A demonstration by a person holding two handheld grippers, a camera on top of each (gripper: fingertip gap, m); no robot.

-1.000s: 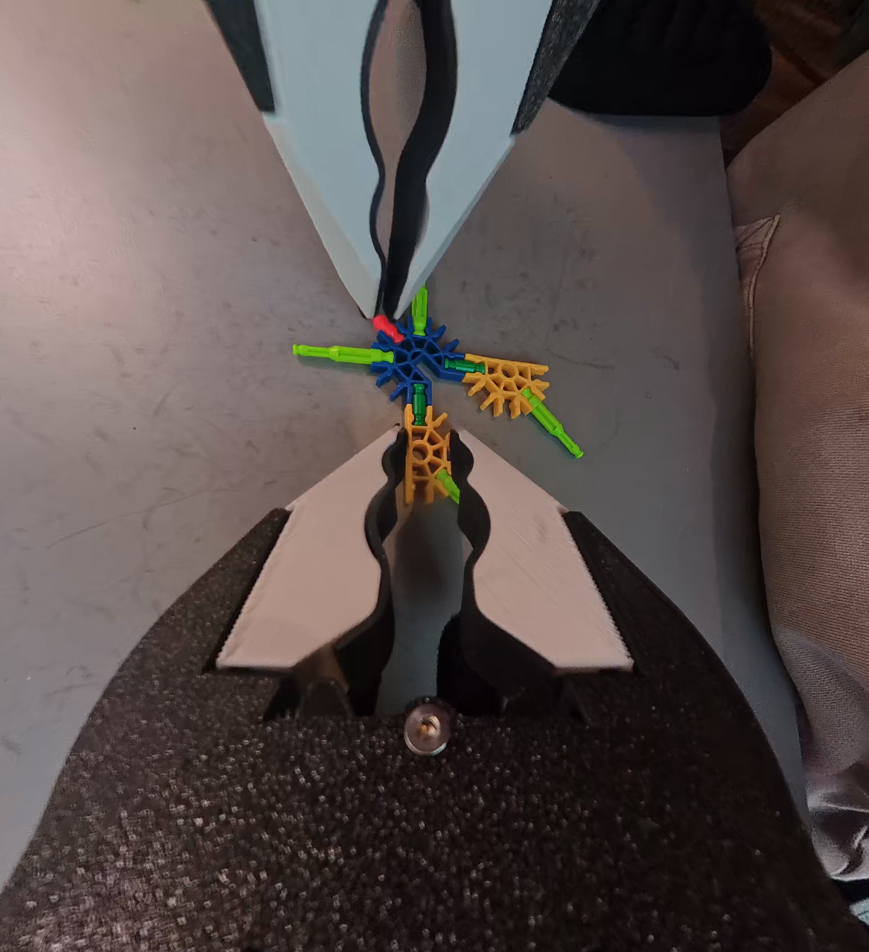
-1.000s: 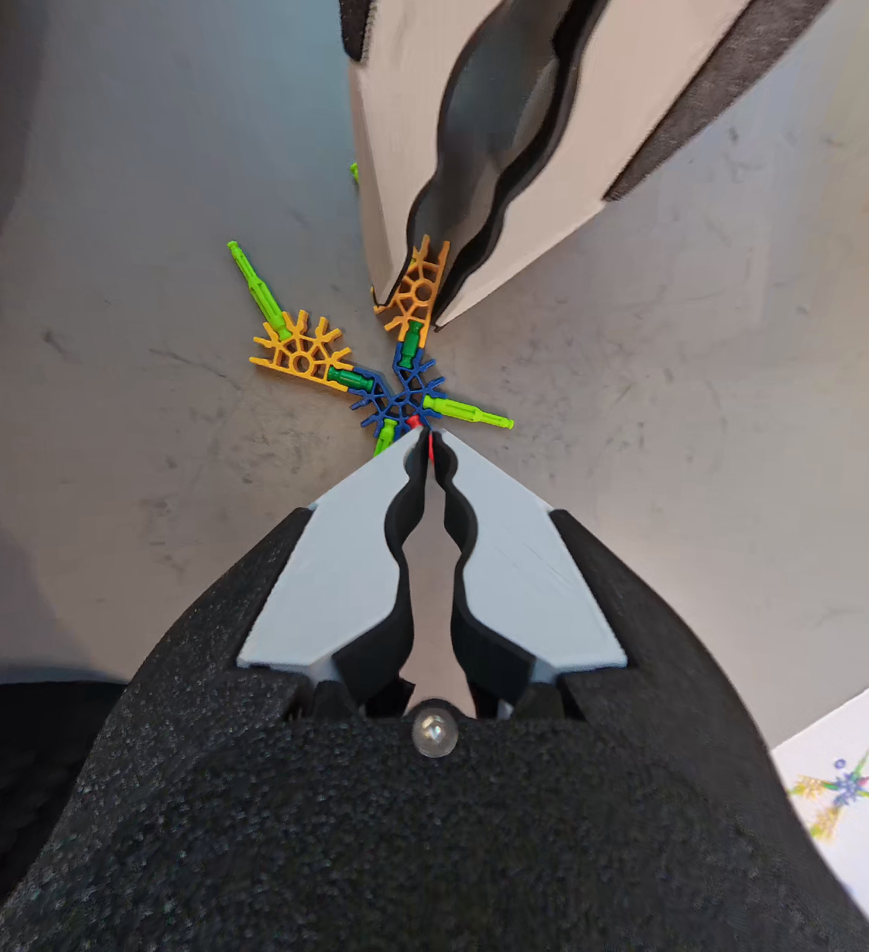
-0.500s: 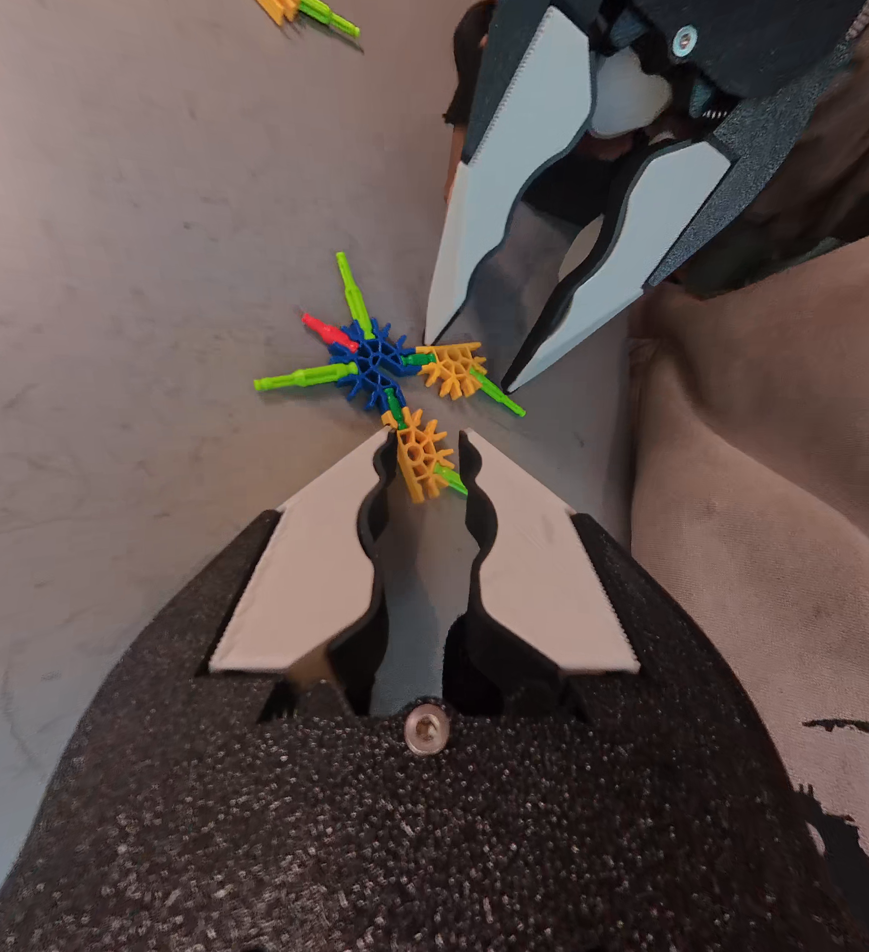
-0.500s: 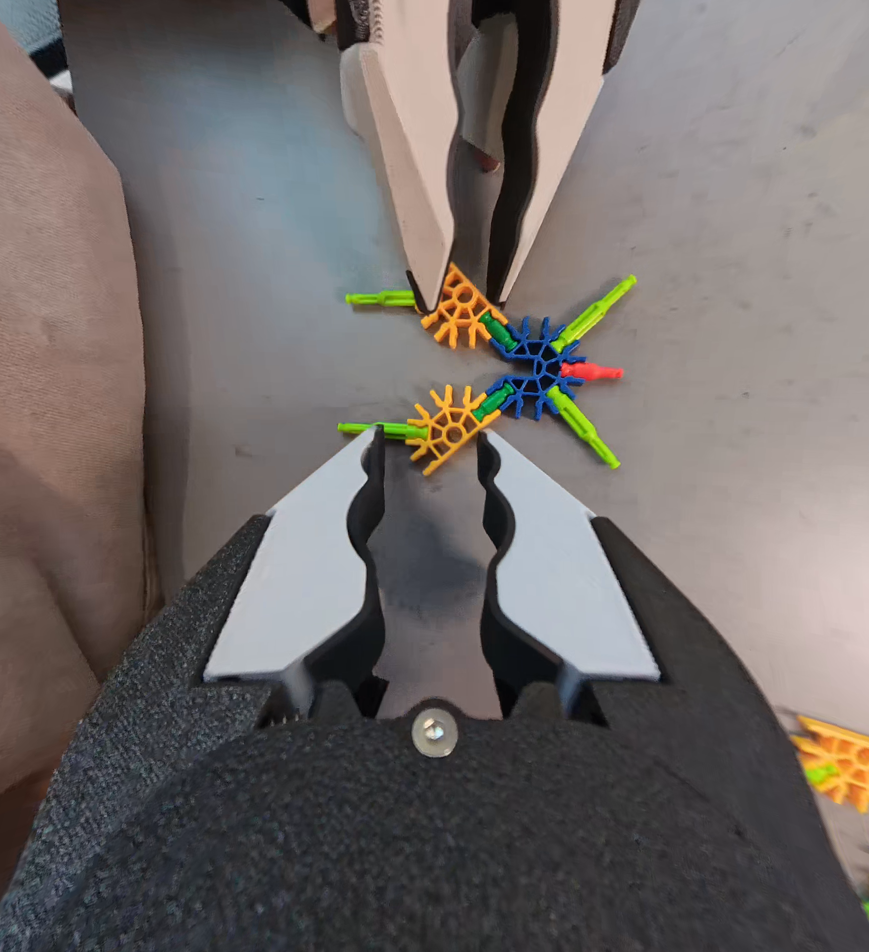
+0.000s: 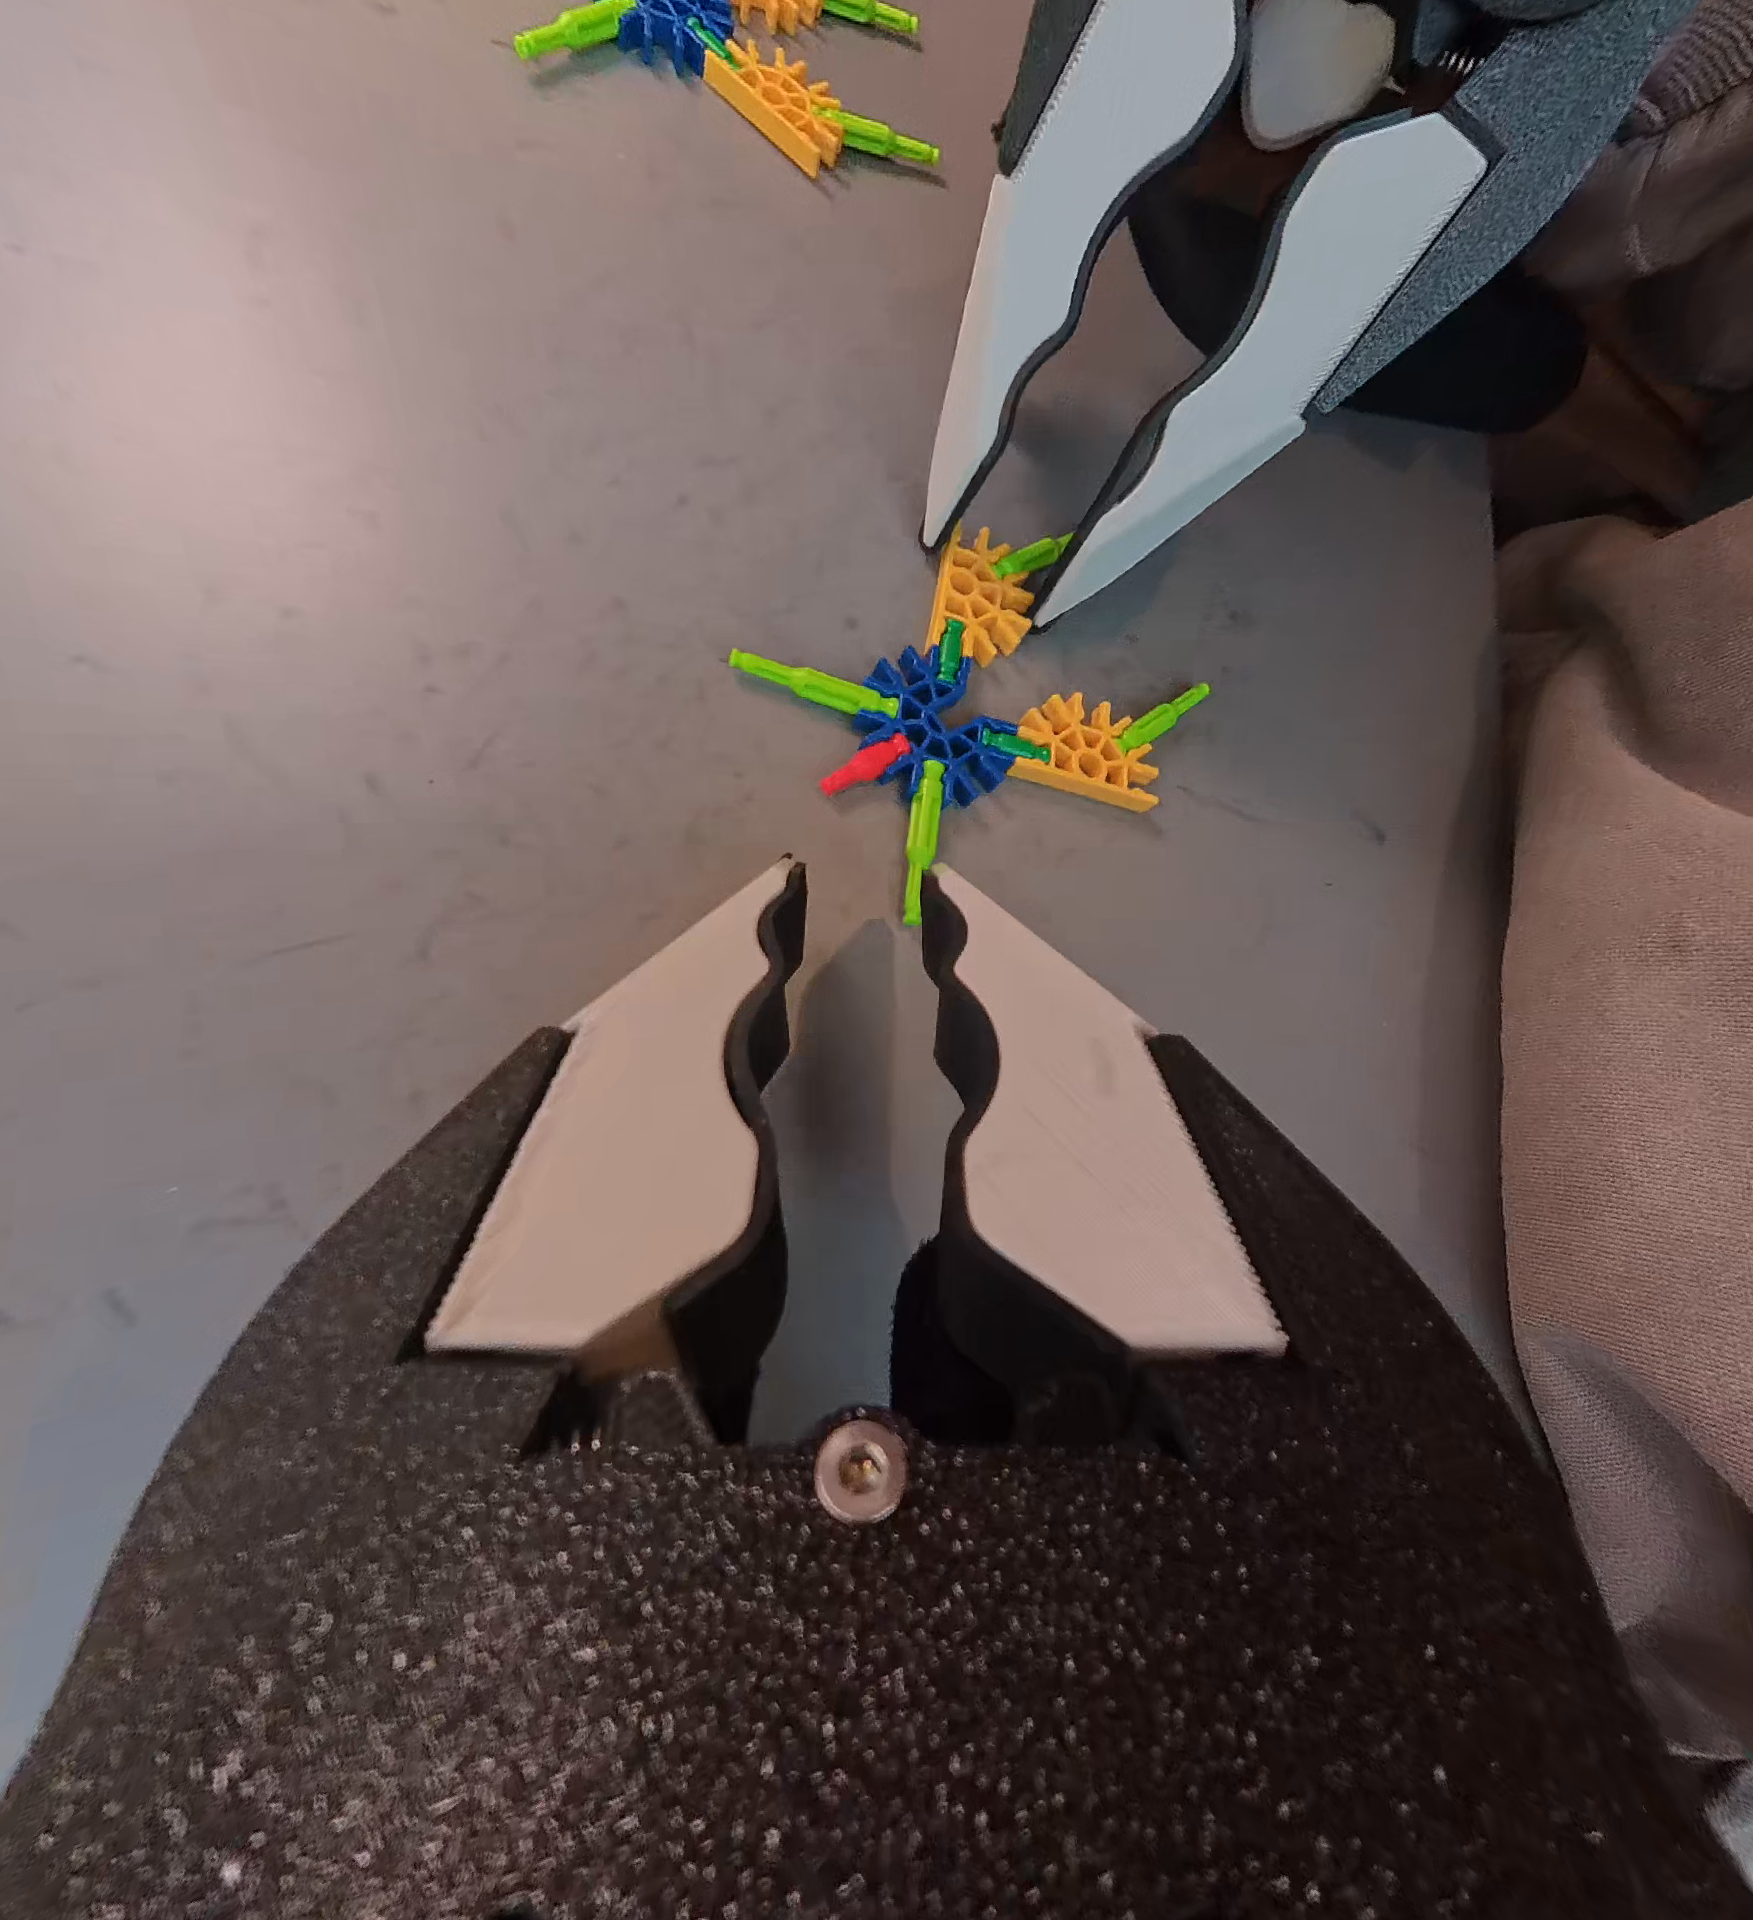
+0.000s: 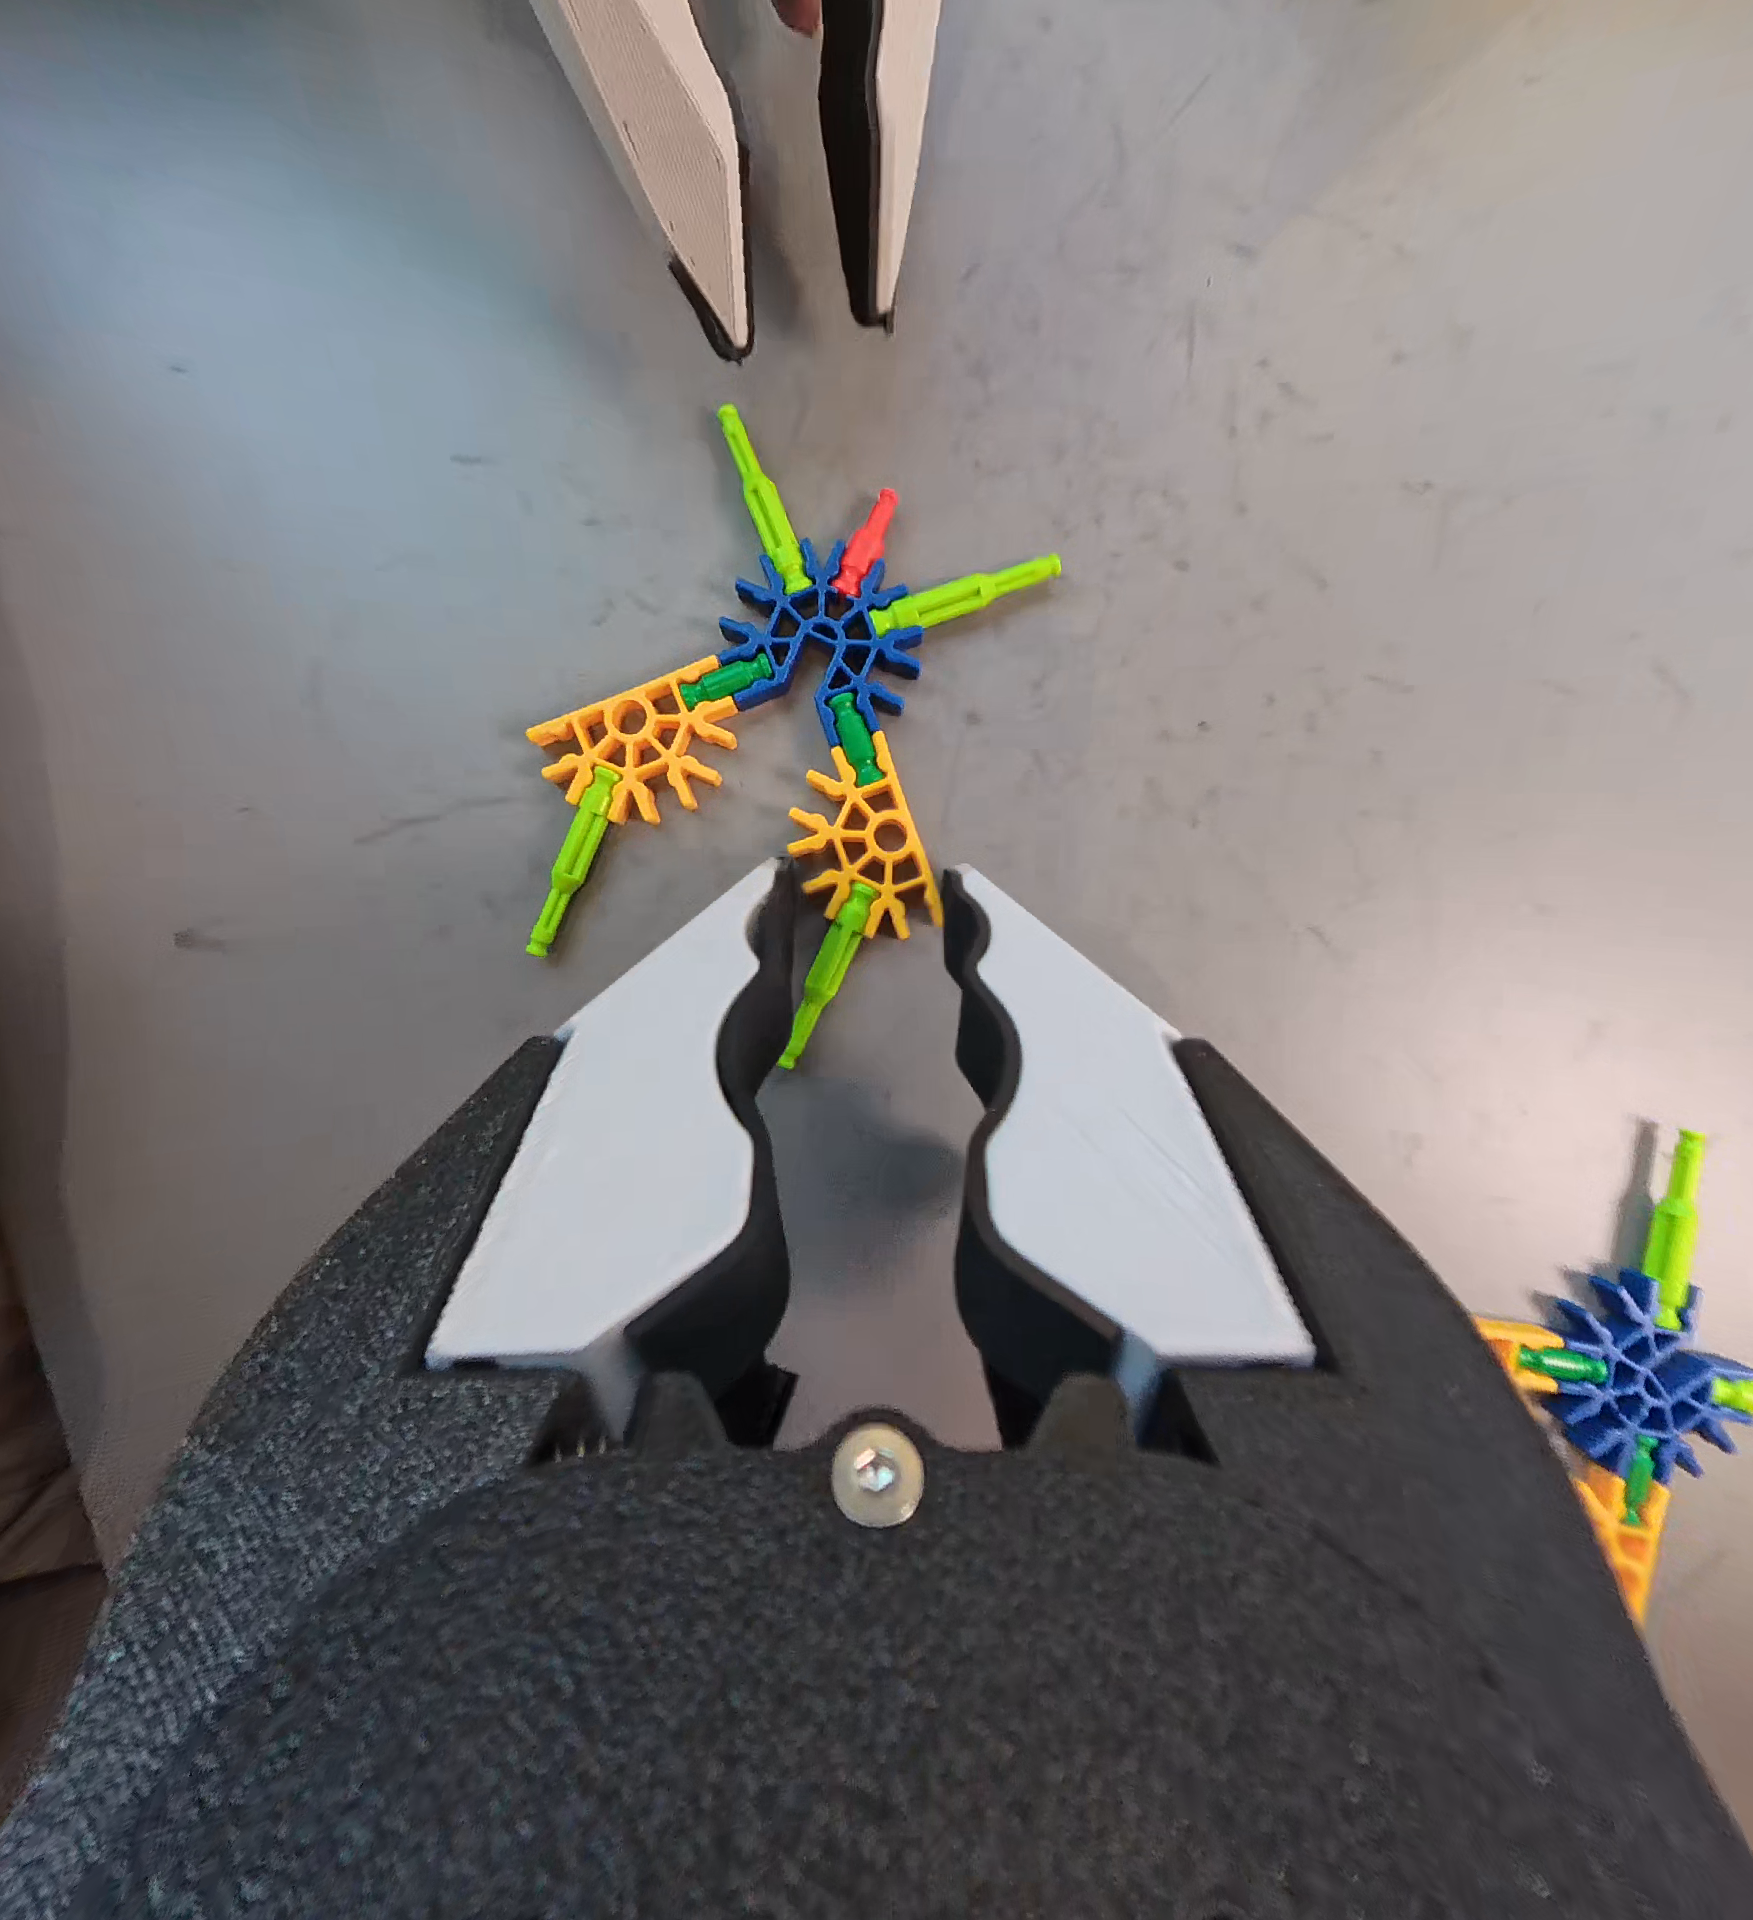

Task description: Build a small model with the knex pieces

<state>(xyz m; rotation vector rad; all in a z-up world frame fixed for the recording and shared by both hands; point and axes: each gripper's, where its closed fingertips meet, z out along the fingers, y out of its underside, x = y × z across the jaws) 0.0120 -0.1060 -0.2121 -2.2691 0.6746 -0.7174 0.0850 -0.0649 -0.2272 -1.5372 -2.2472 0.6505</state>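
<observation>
A small toy assembly lies flat on the grey table (image 5: 332,623): a blue hub (image 5: 924,722) with a red rod (image 5: 861,769), green rods and two yellow fan connectors. My right gripper (image 6: 867,873) is open, its tips on either side of one yellow connector (image 6: 867,842), close to its edges; it also shows in the left wrist view (image 5: 991,577). The other yellow connector (image 6: 633,753) lies free. My left gripper (image 5: 861,873) is open and empty, just short of a green rod (image 5: 919,842); it also shows in the right wrist view (image 6: 799,338).
A second assembly of the same kind lies farther off (image 5: 737,52), and it also shows in the right wrist view (image 6: 1630,1371). A person's brown clothing (image 5: 1661,935) borders the table on one side. The gap from one gripper's tips to the other's is roughly 9 cm.
The right gripper let go of the red rod, opened and moved to a yellow connector. The left gripper let go of the other yellow connector and drew back. The assembly has turned on the table.
</observation>
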